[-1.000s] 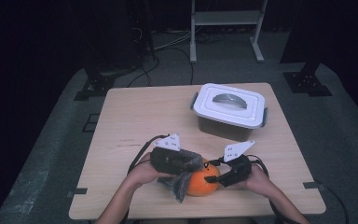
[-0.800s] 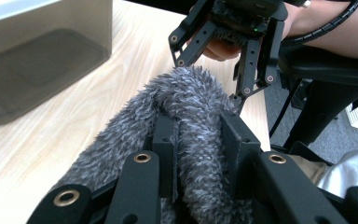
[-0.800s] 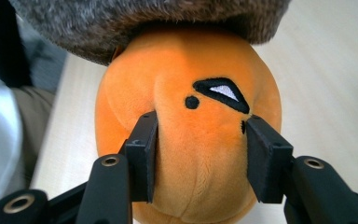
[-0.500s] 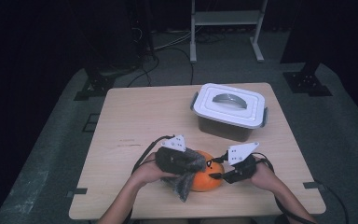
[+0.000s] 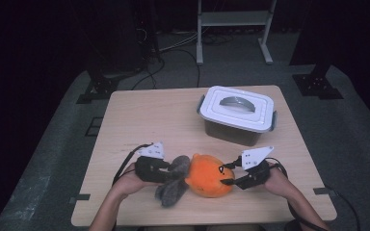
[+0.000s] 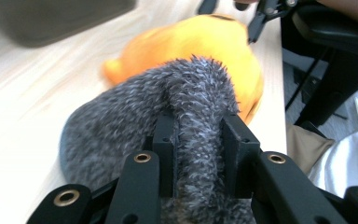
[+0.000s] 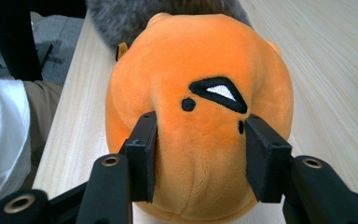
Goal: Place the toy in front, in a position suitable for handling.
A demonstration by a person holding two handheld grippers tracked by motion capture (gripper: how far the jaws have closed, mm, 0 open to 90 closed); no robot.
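Holding the plush toy (image 5: 207,182) from both ends, near the table's (image 5: 144,120) front edge, between the two hands.

Left gripper (image 6: 196,140): jaws squeezed together on the toy's grey furry tail (image 6: 193,93), fur bunched between the pads. Solid pinch.

Right gripper (image 7: 198,158): jaws have just been closing, orange head between them. Pads sit against the plush on both sides and dent it slightly, so it reads as clamped on the toy, though a lighter grip than the left one.

Progress, as a judgement: both grips are made, and the lift or carry is not started. In the right gripper view the toy's underside lies on the wood. The white bin (image 5: 237,115) stands well apart toward the far right of the table, lid on and side latches apparently down. If the toy is bound for it, the lid must come off first and both grippers are busy. Early stage overall.

Hard to make out:
- Bin contents: hidden by the lid.
- The left gripper view is blurred, and fur covers the pad faces, so bite depth is unclear.
- In the high view the right gripper's (image 5: 226,175) tips merge with the orange plush.
- Only one embroidered eye and a few dark marks show, so the kind of animal is unclear.
- Forearms cut off at the bottom edge.
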